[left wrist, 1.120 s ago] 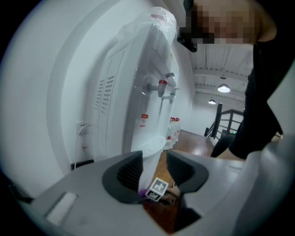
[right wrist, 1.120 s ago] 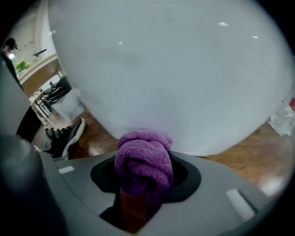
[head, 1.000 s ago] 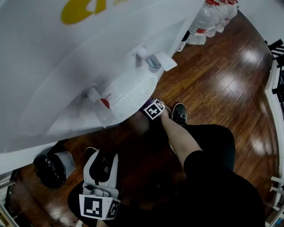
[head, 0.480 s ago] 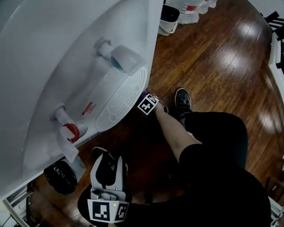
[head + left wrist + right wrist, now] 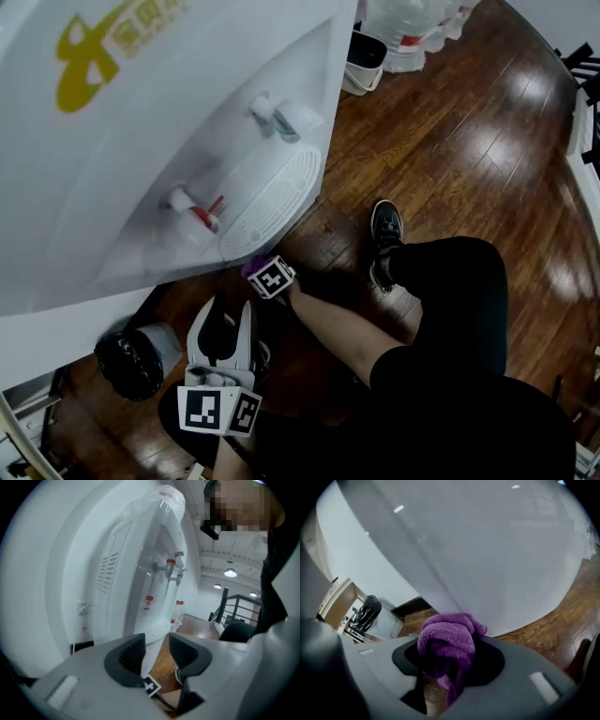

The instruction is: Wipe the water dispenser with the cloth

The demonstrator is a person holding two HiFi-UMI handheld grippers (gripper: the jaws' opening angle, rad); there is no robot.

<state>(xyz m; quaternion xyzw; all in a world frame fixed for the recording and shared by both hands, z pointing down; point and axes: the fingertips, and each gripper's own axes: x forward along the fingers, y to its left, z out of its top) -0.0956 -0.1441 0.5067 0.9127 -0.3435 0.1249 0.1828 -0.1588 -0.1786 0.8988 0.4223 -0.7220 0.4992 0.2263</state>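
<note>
The white water dispenser (image 5: pixel 141 141) fills the upper left of the head view, with a blue tap (image 5: pixel 277 112), a red tap (image 5: pixel 192 208) and a ribbed drip tray (image 5: pixel 274 199). My right gripper (image 5: pixel 262 274) is just below the tray's lower edge, shut on a bunched purple cloth (image 5: pixel 251 267). In the right gripper view the cloth (image 5: pixel 447 639) bulges from the jaws of the gripper (image 5: pixel 452 656), close to the dispenser's white front (image 5: pixel 487 550). My left gripper (image 5: pixel 228 314) hangs low beside the dispenser, shut with nothing in it (image 5: pixel 156 651); it looks along the dispenser's side (image 5: pixel 140 564).
A black bag-lined bin (image 5: pixel 131 361) stands on the wooden floor left of my left gripper. A white bin (image 5: pixel 361 58) and packed water bottles (image 5: pixel 412 28) sit behind the dispenser. A person's shoe (image 5: pixel 384 230) and leg are to the right. A stair railing (image 5: pixel 234 611) is farther off.
My right gripper with the purple cloth has swung from the drip tray's right edge down and left, to below the tray. The head view has shifted. My left gripper has stayed put.
</note>
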